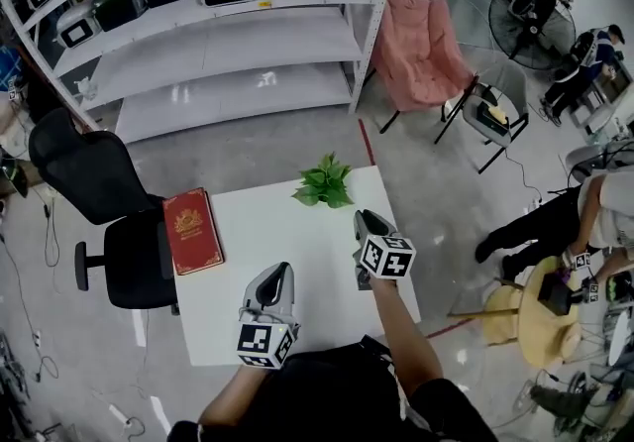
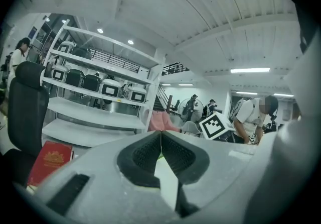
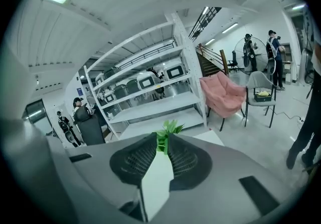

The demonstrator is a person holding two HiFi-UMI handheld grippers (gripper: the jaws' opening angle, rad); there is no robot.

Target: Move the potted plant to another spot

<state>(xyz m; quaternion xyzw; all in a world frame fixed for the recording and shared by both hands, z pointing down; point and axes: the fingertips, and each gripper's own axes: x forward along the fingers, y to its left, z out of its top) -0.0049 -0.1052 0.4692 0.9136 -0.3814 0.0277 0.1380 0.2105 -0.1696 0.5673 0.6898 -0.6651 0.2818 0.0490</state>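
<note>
The potted plant (image 1: 324,182), a small bunch of green leaves, stands at the far edge of the white table (image 1: 282,232). In the right gripper view its leaves (image 3: 170,128) poke up just beyond the jaw tips. My right gripper (image 1: 366,220) hovers over the table a short way in front of the plant, jaws shut and empty. Nearer me and to the left, my left gripper (image 1: 281,272) hangs above the table's front part, jaws also shut with nothing between them (image 2: 160,135).
A red book (image 1: 193,229) lies on the table's left edge. A black office chair (image 1: 109,202) stands left of the table. White shelving (image 1: 228,44) with machines is behind, a pink chair (image 1: 426,49) at back right. A person (image 1: 584,222) bends at the right.
</note>
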